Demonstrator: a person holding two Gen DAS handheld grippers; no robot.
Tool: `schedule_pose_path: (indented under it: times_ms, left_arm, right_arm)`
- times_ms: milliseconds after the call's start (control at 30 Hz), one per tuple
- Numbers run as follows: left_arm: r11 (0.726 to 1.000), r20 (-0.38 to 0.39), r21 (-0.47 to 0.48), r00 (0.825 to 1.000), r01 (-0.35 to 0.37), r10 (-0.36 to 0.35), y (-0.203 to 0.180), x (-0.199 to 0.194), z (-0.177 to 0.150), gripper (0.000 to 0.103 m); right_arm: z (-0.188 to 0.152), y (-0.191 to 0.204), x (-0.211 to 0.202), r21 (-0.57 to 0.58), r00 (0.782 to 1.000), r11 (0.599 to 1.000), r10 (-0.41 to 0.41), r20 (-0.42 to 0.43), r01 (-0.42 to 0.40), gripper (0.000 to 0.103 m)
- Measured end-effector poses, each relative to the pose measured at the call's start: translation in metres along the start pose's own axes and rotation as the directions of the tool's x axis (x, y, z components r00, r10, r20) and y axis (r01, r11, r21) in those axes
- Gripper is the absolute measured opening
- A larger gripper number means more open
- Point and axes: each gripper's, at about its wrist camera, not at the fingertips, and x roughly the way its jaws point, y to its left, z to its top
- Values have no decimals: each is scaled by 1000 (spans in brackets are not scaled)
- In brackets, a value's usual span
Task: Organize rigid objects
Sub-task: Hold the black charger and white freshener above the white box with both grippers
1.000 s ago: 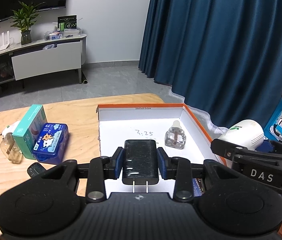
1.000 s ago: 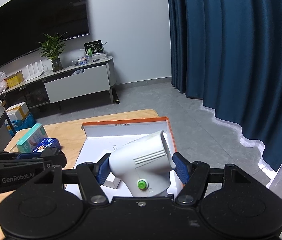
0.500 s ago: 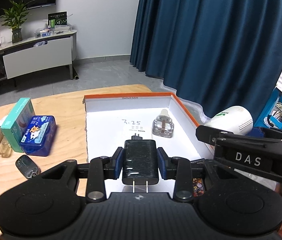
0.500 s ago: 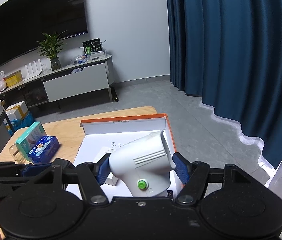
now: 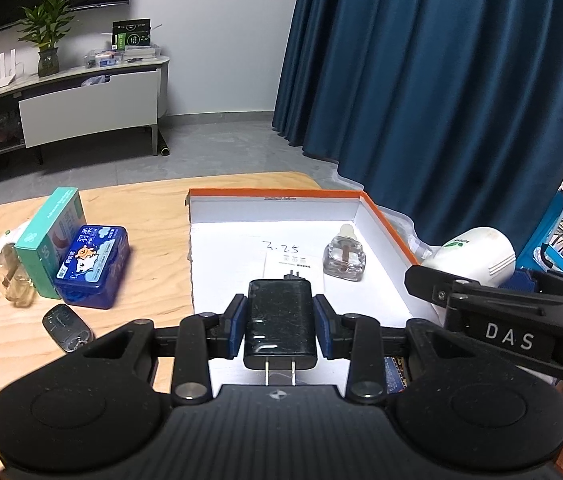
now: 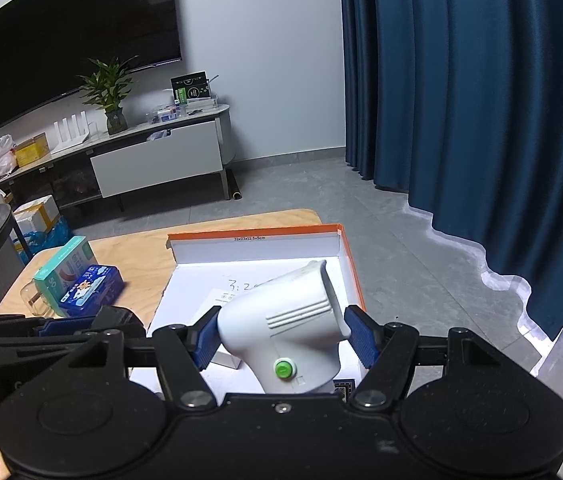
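Over a wooden table (image 5: 153,216) by blue curtains (image 5: 441,80), left gripper (image 5: 280,326) clamps a black charger (image 5: 280,320), right gripper (image 6: 281,340) a white device (image 6: 285,324).

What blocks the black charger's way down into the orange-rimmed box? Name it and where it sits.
Nothing visible blocks it. The left tool holds the black charger over the near part of the orange-rimmed box. A paper slip lies flat on the box floor ahead, and the small glass bottle stands off to the right.

Black charger (image 5: 280,322) between blue fingers (image 5: 236,330); white device (image 6: 286,330) with a green button (image 6: 284,369); box (image 5: 381,220) orange outside, white inside; teal carton (image 5: 50,240); blue tin (image 5: 93,272) with a cartoon print; pale wood-grain worktop (image 5: 153,216); deep blue curtain (image 5: 441,80)
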Motion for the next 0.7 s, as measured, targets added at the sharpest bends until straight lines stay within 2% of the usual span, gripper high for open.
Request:
schedule_pose_path:
  times_ms: [700]
  left_arm:
    - [1000,1,1,1000,2,-2,-1,-1,0,36]
  right_arm:
    - [-1,0,0,0,1000,1000,3,-2,-3,79]
